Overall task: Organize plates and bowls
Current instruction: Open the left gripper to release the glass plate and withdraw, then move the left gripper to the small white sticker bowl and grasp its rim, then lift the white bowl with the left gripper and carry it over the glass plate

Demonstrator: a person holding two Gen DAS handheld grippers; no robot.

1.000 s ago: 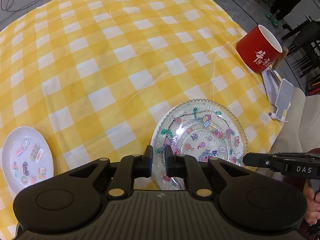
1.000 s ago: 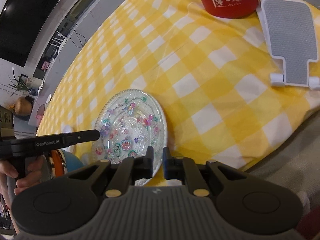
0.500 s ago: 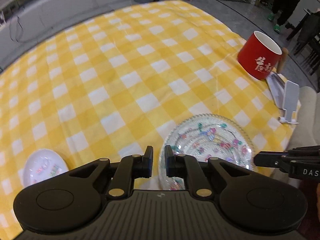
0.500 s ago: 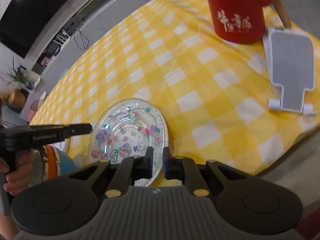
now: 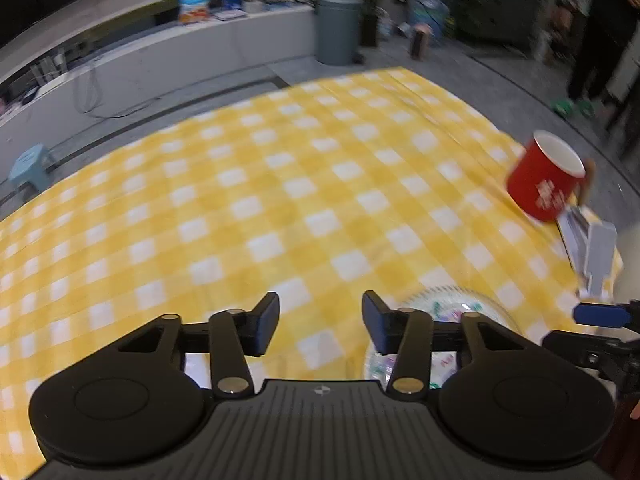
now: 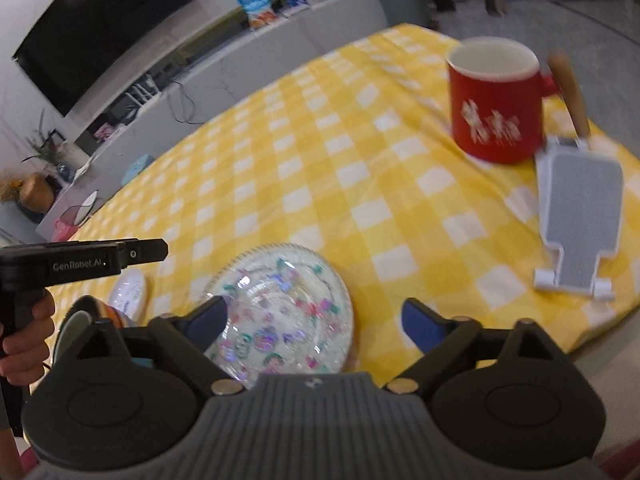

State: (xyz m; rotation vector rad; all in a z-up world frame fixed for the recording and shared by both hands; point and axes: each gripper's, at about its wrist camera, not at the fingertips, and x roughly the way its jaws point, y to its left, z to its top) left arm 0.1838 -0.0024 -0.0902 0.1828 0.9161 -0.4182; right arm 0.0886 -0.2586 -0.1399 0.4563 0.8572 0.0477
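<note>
Both the left gripper (image 5: 320, 328) and right gripper (image 6: 312, 326) are being opened, nothing pinched, so the glass plate (image 6: 280, 312) looks released on the checked cloth (image 6: 360, 160) at about 6 o'clock. Next step's probably the small plate (image 6: 130, 292) over at 9 o'clock, which would need to be gripped by its rim and stacked.
</note>
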